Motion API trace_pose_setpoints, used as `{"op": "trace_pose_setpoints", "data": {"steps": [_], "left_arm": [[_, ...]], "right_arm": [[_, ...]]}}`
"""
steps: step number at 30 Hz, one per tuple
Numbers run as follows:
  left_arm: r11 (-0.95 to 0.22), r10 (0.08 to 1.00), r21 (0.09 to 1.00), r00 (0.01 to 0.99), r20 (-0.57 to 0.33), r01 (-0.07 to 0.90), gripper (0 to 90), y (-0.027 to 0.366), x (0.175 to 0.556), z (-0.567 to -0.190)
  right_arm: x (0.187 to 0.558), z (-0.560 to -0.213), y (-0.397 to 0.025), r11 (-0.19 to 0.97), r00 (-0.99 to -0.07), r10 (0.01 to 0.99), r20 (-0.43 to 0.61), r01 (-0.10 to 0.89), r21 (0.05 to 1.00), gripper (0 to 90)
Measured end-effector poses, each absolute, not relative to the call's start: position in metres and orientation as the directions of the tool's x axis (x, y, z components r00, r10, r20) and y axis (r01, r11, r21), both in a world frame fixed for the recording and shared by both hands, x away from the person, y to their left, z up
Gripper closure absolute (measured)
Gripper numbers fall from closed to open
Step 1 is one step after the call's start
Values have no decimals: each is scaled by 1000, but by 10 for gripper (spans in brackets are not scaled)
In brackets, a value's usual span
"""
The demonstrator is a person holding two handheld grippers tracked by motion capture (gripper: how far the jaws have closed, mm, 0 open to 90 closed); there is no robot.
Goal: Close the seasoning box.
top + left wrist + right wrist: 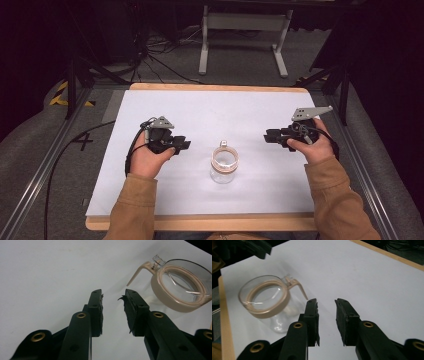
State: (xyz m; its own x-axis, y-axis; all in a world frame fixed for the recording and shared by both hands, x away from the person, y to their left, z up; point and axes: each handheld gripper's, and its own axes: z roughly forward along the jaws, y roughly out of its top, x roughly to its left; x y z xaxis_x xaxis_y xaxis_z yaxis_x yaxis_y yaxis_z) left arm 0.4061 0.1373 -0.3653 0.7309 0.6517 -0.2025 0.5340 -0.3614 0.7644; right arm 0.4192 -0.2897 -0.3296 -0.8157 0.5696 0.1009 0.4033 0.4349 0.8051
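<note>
Left gripper (181,144), right gripper (271,136) parted, flanking jar (224,164).

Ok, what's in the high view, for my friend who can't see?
A clear jar with a tan rim stands on a white table, between two hands holding black tongs, left and right. Neither touches the jar.

A clear glass jar (223,165) with a beige collar and latch stands upright near the table's (150,105) front edge, apparently open-mouthed
</note>
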Motion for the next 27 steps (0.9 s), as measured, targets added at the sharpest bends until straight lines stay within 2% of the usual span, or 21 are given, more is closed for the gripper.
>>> {"op": "trace_pose_setpoints", "data": {"steps": [7,8,10,12,17,22,27], "left_arm": [[-371,697,742,696,-176,558,648,144,412,-372],[-371,706,737,688,-171,564,628,145,414,-374],[-364,713,736,679,-174,570,621,145,416,-378],[-362,713,731,677,-183,579,614,149,421,-385],[-365,726,725,666,-171,584,581,154,427,-395],[-345,739,717,646,-191,606,564,160,433,-407],[-357,736,704,648,-193,615,554,162,436,-414]], "right_arm": [[433,-345,-307,433,-777,622,93,441,786,626],[438,-352,-313,436,-762,643,77,447,781,585],[438,-352,-313,436,-762,643,77,447,781,585],[444,-362,-320,451,-746,664,51,454,769,546],[453,-379,-331,445,-730,681,58,476,758,532],[461,-397,-337,492,-731,682,28,487,722,499],[466,-413,-339,485,-720,692,56,522,702,495]]}}
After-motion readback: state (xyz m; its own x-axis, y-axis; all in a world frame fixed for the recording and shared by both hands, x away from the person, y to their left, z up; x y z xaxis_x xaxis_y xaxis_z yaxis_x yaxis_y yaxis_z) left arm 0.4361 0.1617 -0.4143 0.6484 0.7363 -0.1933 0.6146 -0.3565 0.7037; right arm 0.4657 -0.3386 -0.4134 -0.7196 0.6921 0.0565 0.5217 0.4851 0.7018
